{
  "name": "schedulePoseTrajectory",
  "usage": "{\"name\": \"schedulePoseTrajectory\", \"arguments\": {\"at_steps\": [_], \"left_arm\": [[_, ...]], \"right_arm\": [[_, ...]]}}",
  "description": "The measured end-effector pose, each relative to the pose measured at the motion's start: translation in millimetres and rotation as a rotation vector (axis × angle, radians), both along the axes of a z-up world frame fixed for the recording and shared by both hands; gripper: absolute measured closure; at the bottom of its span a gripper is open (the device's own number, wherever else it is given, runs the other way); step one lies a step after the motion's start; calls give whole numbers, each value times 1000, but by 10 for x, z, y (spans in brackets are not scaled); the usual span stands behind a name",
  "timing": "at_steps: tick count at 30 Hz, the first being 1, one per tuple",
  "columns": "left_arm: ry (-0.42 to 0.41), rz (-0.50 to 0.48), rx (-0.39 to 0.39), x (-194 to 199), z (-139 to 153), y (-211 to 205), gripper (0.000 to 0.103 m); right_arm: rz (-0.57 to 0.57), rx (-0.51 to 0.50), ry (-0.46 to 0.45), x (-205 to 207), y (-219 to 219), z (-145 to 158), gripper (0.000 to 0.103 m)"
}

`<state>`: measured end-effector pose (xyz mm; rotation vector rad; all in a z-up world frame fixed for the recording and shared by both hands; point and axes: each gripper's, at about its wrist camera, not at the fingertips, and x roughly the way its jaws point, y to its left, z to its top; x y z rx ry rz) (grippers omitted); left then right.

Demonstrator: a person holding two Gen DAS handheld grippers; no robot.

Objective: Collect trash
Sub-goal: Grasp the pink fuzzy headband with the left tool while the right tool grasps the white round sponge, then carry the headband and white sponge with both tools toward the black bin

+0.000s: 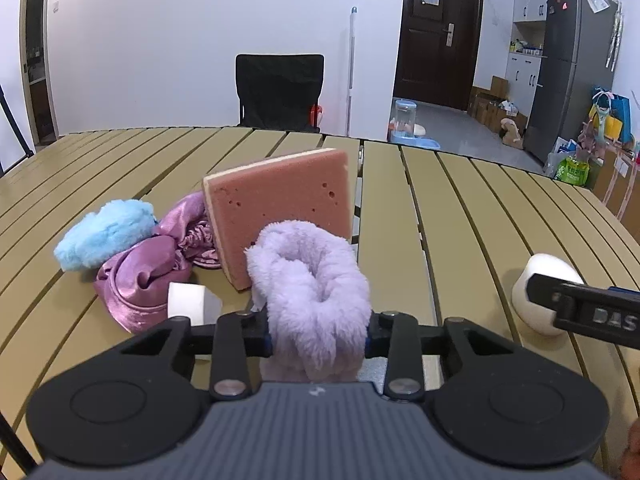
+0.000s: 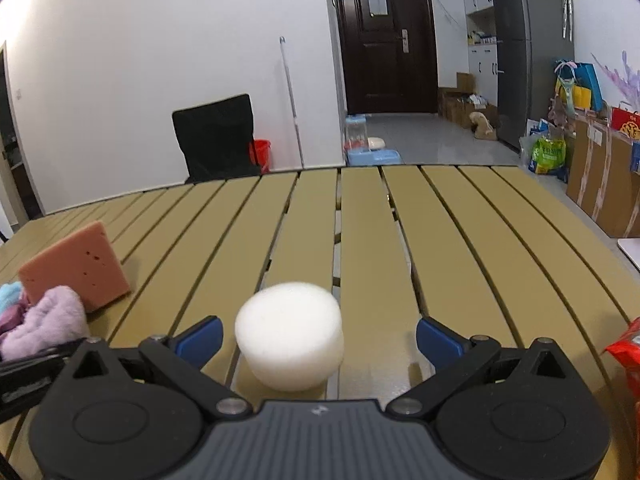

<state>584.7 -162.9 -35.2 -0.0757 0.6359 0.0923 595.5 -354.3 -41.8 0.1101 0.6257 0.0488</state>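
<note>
Left gripper [image 1: 319, 342]: clenched on lilac fluffy scrunchie [image 1: 312, 280], low over slatted table [image 1: 460, 208]. Right gripper [image 2: 319, 340]: jaws spread wide, white foam puck [image 2: 290, 344] on table between them, untouched. Pink sponge [image 1: 280, 208] propped tilted behind scrunchie, touching purple satin scrunchie [image 1: 140, 280]; blue fluffy scrunchie [image 1: 104, 236] alongside. Small white roll [image 1: 192, 304] just beside satin.

Even indoor light, sharp centres, strong fisheye bend

Both wrist views are bright and evenly lit, with only soft shadows close under things on the slatted table [image 2: 360, 216]. Its slats and the dark door [image 2: 386, 40] bow near the edges, and the corners vignette to black. The white foam puck [image 2: 290, 340] looks slightly blurred; the floor beyond the door gleams faintly.
</note>
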Motion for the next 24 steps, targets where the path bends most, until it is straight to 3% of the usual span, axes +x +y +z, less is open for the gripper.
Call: {"name": "schedulePoseTrajectory", "arguments": {"at_steps": [10,15,19,24], "left_arm": [[-25,-9,13,-132,97,-41,67],[-24,-22,22,-154,108,-42,67],[-18,-23,26,-162,121,-39,67],[-21,-28,25,-196,162,-39,67]], "right_arm": [[-16,-55,28,127,159,-37,8],[-8,-87,42,147,250,-55,32],[-8,-103,40,145,318,-58,44],[-6,-92,25,92,348,-34,47]]}}
